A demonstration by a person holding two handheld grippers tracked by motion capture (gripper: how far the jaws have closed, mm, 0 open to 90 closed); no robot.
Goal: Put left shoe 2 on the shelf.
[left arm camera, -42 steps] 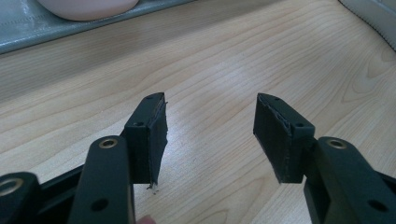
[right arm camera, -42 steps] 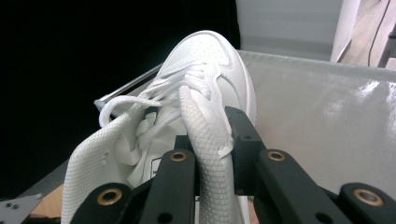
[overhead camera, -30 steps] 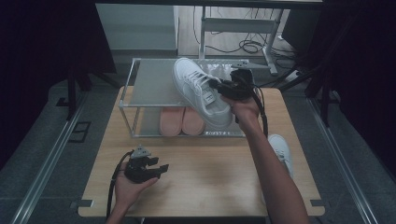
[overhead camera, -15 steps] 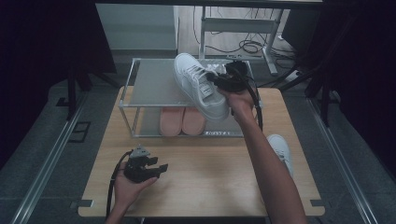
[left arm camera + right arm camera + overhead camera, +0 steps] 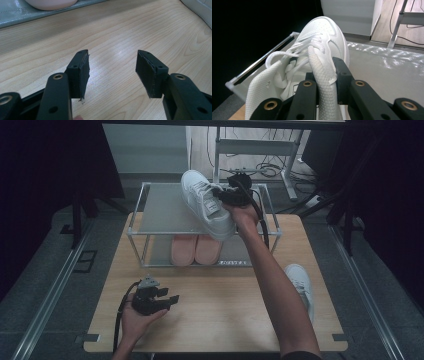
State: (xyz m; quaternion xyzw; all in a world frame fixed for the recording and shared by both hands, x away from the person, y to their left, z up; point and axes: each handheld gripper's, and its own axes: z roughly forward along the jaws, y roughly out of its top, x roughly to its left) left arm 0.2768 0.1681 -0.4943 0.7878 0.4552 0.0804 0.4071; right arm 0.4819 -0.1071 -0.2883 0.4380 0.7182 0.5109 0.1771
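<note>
Two grippers going, but really just one is busy. My right gripper [image 5: 226, 196] is clamped on the collar of a white sneaker [image 5: 206, 202], one jaw inside the opening and one outside, and in the right gripper view you can see the padded edge squeezed tight between the jaws [image 5: 323, 75]. I'm carrying it in the air above the top shelf of the little rack [image 5: 165, 215], toe pointing away from me, sole not down on anything yet as far as I can tell.

My left gripper [image 5: 167, 299] is just parked low over the table [image 5: 225, 320], jaws spread wide with nothing in them.

So I'd call this the carry-and-place step. Pink slippers [image 5: 195, 249] already sit on the lower shelf, and the other sneaker [image 5: 301, 281] waits on the table by my right arm.

Next move, I reckon: level the shoe out, lower it till the sole sits flat on the top shelf, leaving room beside it for its mate, then let go. Main risk is dropping it tilted so it slides off the edge.
</note>
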